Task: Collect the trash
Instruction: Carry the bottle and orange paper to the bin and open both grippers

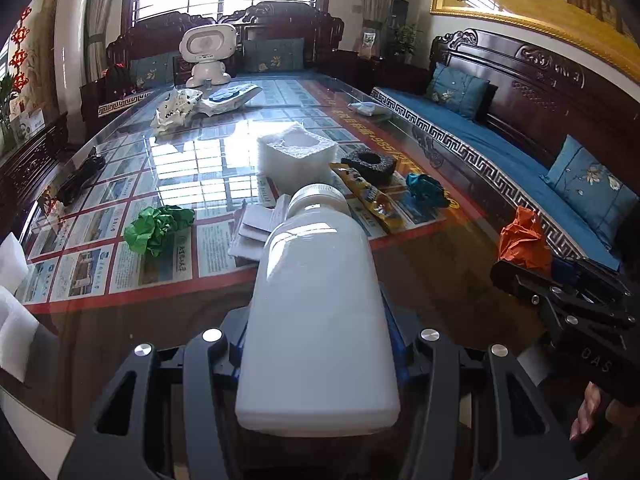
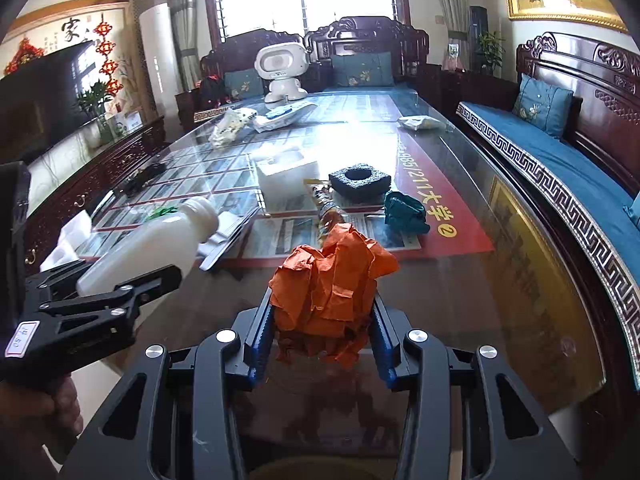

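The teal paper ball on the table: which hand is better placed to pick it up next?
Neither yet: the left gripper holds the white bottle, the right gripper the orange paper. Once emptied, probably right; the teal paper ball lies on its side.

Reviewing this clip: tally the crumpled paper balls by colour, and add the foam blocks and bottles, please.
Orange paper ball: 1, clamped in the right gripper
Green paper ball: 1, on the table
Teal paper ball: 1, on the table
White foam block: 1
Black foam block: 1
White bottle: 1, in the left gripper
Total: 6
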{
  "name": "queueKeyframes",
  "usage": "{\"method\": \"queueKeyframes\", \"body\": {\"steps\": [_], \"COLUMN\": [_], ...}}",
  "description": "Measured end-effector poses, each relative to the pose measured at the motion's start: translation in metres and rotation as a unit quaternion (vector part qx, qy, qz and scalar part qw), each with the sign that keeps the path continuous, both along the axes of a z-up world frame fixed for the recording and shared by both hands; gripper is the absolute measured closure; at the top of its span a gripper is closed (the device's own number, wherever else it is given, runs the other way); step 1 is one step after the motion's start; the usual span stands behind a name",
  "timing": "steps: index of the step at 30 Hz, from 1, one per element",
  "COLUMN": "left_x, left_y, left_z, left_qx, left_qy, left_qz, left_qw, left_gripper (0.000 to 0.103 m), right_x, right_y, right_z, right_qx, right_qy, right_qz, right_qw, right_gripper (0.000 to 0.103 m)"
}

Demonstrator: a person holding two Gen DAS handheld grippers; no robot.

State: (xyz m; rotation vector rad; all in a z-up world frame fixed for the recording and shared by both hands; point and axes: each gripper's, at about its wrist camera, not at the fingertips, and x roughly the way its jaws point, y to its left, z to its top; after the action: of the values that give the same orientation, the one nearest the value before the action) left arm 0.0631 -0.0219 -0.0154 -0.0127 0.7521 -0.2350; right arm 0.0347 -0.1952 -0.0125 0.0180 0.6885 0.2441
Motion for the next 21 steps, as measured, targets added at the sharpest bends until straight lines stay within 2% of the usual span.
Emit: {"method": "queueKeyframes", "body": {"steps": [10, 17, 19, 21], "left_x": [-0.085, -0.132, -0.143, -0.151], "left_y": [-0.015, -0.023, -0.026, -0.029], "left_z": [-0.008, -0.025, -0.034, -0.040], "left_qx": [0.004, 0.010, 0.013, 0.013], "left_qy": [0.004, 0.010, 0.016, 0.021], "left_qz": [-0.029, -0.054, -0.063, -0.071], "left_qw": [0.9996, 0.9985, 0.9978, 0.9972], "left_gripper": [0.051, 0.051, 0.051, 0.051], "right_x": [-0.089, -0.144, -0.157, -0.169], "right_y": [0.004, -0.001, 0.000, 0.000], "right_z": [-0.002, -0.030, -0.042, -0.055], "right_qx": [-0.008, -0.017, -0.029, -0.045], "right_qy": [-0.004, 0.016, 0.025, 0.034], "right_qz": [0.023, 0.019, 0.017, 0.012], "right_qw": [1.000, 1.000, 0.999, 0.998], "right_gripper": [0.061, 0.060, 0.057, 0.049]}}
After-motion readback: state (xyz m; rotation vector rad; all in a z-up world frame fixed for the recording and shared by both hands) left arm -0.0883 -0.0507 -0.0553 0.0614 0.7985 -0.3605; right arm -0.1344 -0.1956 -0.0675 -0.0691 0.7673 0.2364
